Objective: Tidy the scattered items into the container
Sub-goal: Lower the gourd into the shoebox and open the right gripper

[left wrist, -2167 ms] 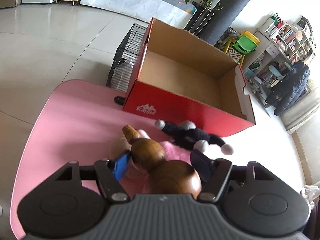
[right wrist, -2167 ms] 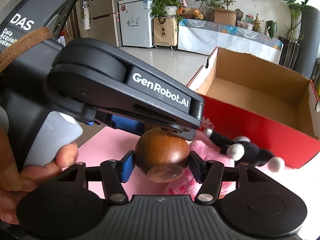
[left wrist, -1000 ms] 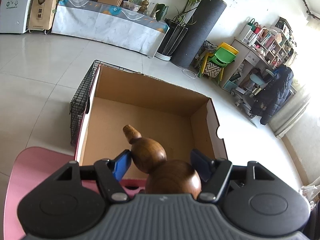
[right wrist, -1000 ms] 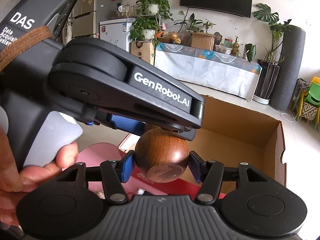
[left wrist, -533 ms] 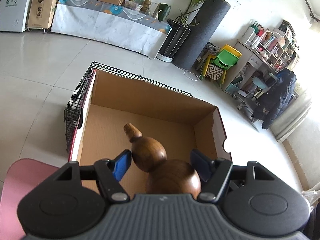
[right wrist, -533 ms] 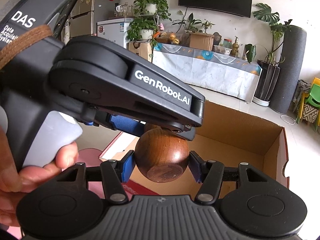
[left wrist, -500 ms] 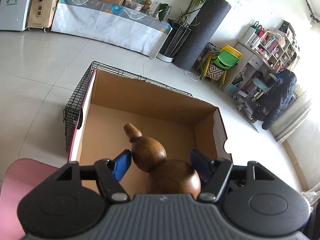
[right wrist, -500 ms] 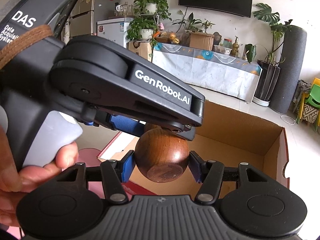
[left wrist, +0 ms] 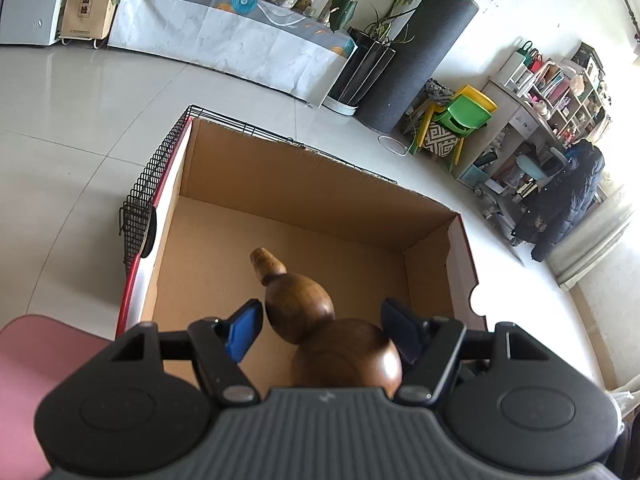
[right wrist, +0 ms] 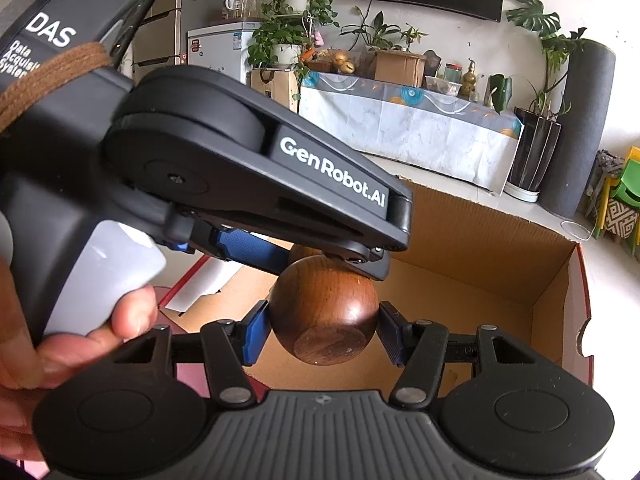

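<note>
Both grippers clamp the wooden gourd above the open cardboard box: left gripper, right gripper at its round base. Next, I judge, lower it and release.

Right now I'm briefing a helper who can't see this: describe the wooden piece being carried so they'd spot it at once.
Find the open cardboard box with red outer walls. Above its bare floor, both grippers hold one dark brown wooden gourd. It is the only polished, two-bulbed thing there, with a short stem.
</note>
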Tool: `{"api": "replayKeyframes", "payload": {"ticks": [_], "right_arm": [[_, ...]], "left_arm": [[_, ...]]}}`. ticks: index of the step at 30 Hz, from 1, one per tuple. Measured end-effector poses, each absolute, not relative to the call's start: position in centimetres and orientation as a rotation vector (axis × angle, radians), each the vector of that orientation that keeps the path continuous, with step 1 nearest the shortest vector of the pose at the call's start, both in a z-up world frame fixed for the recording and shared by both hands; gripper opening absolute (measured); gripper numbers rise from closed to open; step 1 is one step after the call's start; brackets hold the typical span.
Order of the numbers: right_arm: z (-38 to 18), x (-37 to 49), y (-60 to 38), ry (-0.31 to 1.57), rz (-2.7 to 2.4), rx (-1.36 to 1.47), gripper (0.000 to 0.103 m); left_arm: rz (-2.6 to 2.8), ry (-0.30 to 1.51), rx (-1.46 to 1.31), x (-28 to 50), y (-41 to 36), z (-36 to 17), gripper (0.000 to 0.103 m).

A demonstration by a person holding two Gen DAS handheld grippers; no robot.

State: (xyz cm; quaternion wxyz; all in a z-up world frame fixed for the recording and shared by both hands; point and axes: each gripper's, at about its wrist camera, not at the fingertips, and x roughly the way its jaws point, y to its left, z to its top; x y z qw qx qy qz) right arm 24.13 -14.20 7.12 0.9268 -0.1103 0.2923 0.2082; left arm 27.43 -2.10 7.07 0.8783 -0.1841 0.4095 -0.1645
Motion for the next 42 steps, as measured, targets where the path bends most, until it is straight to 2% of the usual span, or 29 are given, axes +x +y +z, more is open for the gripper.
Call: {"api": "replayKeyframes", "payload": {"ticks": [19,23,30,42], "right_arm": [[4.8,25.4,-14.3,0.678,0.423,-0.194,0.058],[4.3,25.6,-14.3,0.709,0.412,-0.194,0.058],[3.8,25.8,-14.6,0.748,0.375,-0.178,0.058],[5.3,25.2,-15.0,0.725,0.352,-0.164,0.064]], "left_arm": [[-0.296,0.916,-0.393,29.3,-2.1,4.2,0.068],[-0.259,0.931,-0.37,29.3,-2.2,3.8,0.081],[-0.232,0.95,-0.348,29.3,-2.3,3.1,0.083],[-0.205,0.916,-0.308,28.5,-2.4,4.9,0.096]]}}
